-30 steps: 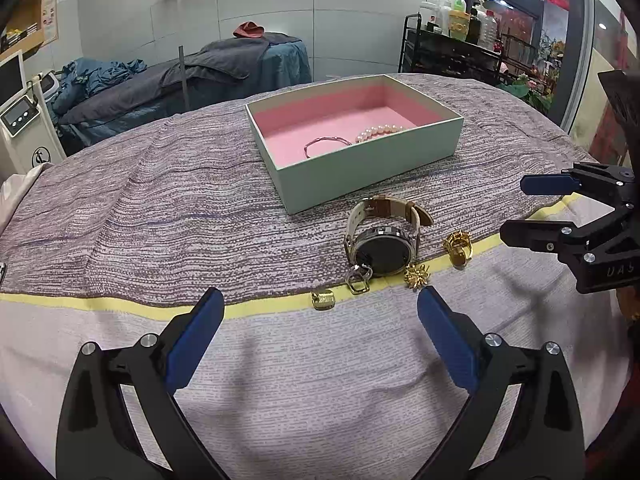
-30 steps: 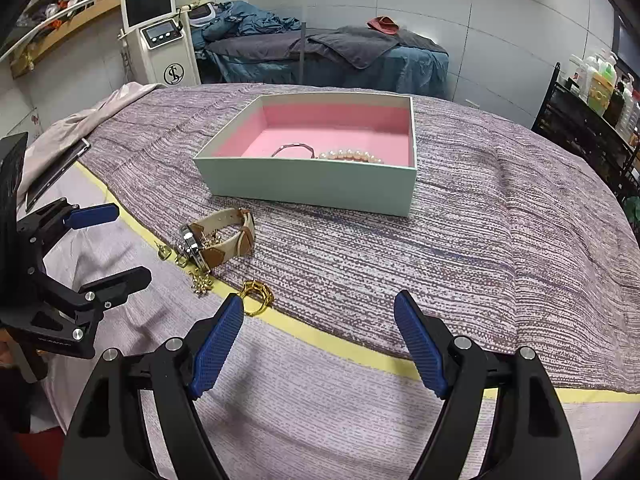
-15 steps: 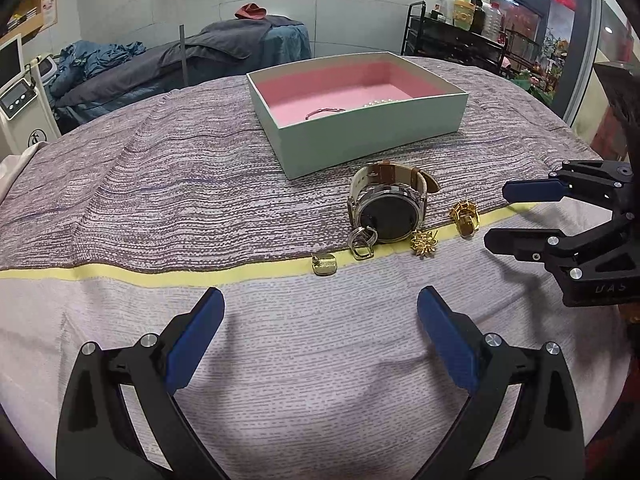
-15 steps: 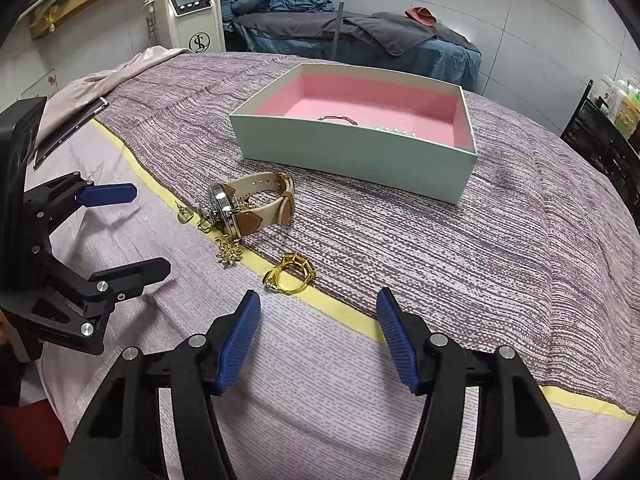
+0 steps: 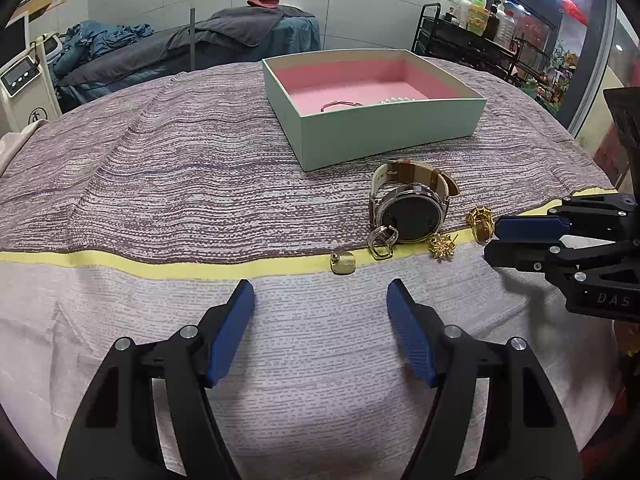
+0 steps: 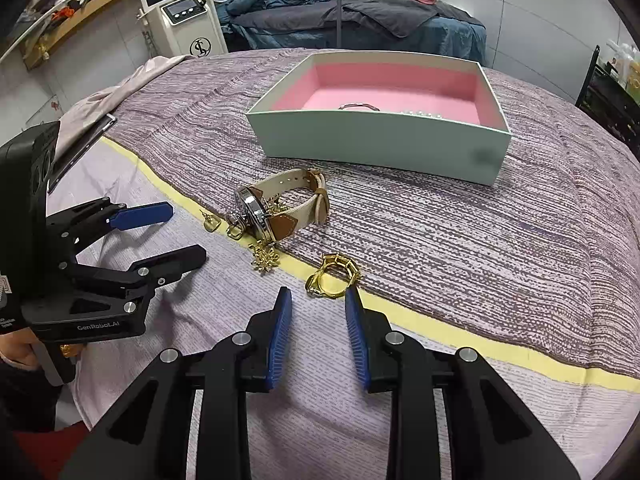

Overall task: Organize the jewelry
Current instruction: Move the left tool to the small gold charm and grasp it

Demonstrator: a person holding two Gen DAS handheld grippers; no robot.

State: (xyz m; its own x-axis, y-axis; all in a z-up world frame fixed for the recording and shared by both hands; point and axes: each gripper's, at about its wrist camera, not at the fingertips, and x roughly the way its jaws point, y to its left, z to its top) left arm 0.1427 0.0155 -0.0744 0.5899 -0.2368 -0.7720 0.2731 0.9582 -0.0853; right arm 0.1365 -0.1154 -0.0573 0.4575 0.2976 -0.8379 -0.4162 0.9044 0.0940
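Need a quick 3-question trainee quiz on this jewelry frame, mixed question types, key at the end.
1. True or false: the watch already lies inside the pink-lined box.
2. Which gripper is nearest the gold ring? A left gripper B right gripper
3. Fill in: the box holds a thin bangle and a ___ bracelet.

Key: 1 false, it is on the bedspread; 2 B; 3 pearl.

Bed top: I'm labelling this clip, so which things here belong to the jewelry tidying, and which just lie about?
Job:
box
watch
gold ring
flower earring
bracelet
pearls

Lying about:
treatment machine
bottles
blankets
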